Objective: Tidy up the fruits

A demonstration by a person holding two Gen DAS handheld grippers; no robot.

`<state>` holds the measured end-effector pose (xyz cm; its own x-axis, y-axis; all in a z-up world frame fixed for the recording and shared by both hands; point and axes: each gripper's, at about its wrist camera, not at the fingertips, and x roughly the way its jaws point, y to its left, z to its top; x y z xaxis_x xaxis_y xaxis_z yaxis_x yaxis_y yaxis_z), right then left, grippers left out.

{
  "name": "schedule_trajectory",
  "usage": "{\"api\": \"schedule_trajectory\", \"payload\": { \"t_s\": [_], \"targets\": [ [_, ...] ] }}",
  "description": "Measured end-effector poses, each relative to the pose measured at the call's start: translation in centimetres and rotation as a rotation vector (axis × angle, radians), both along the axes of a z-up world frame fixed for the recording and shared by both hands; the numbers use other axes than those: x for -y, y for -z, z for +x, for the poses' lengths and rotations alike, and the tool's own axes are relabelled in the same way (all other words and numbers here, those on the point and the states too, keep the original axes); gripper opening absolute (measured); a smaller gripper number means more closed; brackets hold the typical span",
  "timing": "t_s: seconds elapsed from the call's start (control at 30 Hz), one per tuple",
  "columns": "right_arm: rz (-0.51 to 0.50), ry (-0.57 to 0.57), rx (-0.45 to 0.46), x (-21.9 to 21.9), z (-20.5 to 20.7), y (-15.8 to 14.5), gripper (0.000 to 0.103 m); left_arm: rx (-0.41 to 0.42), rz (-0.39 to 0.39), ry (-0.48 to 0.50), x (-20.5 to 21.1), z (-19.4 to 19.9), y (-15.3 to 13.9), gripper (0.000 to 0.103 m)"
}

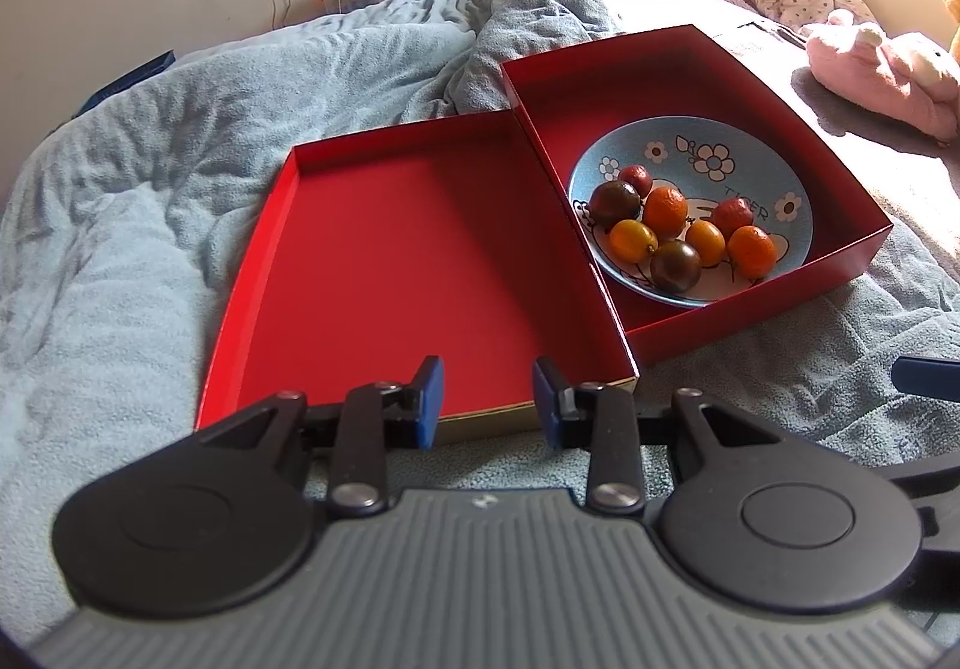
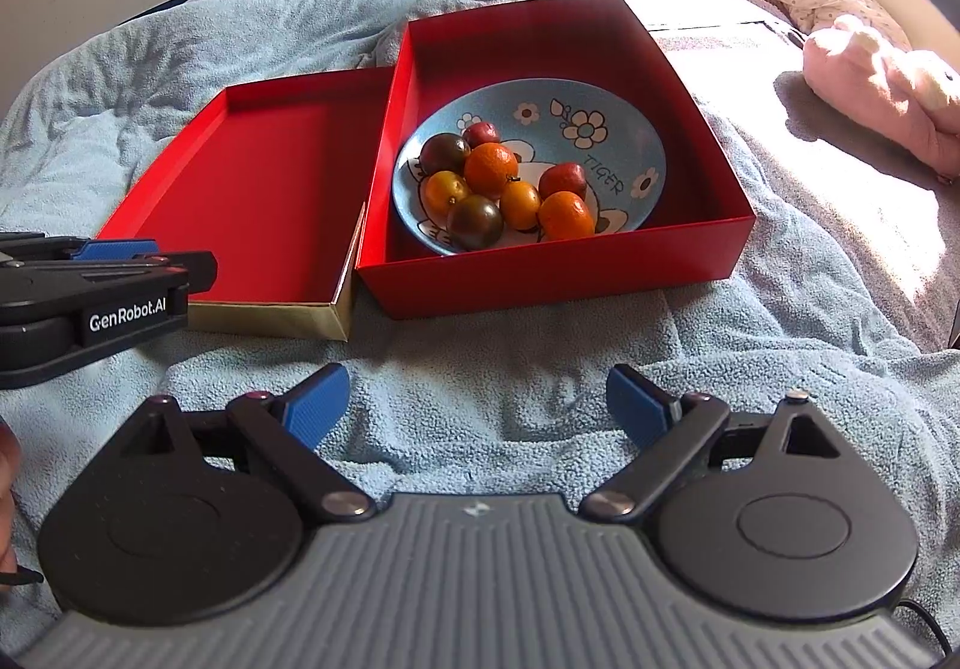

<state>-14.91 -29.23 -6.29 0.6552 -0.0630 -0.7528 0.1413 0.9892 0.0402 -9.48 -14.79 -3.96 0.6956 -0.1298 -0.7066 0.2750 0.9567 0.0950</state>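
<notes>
A blue flowered plate [image 1: 744, 171] [image 2: 606, 135] sits inside a deep red box [image 1: 852, 225] [image 2: 540, 279] and holds several small fruits: orange ones [image 1: 666, 210] [image 2: 491, 166], dark purple ones [image 1: 675, 264] [image 2: 474, 222] and red ones [image 1: 732, 216] [image 2: 561, 180]. A shallow red lid [image 1: 390, 273] [image 2: 258, 201] lies empty to its left. My left gripper [image 1: 487, 399] hovers open over the lid's near edge, nothing between its blue pads. My right gripper [image 2: 477, 405] stands open over the blanket in front of the box, also empty.
Everything rests on a rumpled light-blue blanket [image 1: 150, 225] [image 2: 510, 363] on a bed. A pink plush toy [image 1: 888, 69] [image 2: 882, 81] lies at the right. The left gripper's body [image 2: 90, 303] shows at the left edge of the right wrist view. Clutter and a wall stand behind.
</notes>
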Motion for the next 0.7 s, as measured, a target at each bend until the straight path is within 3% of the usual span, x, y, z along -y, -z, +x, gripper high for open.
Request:
{"api": "schedule_trajectory", "payload": {
  "t_s": [0.7],
  "targets": [
    [0.002, 0.0, 0.001, 0.0, -0.04, 0.04, 0.095, -0.001, 0.003, -0.005, -0.02, 0.05, -0.04, 0.036]
  ]
}}
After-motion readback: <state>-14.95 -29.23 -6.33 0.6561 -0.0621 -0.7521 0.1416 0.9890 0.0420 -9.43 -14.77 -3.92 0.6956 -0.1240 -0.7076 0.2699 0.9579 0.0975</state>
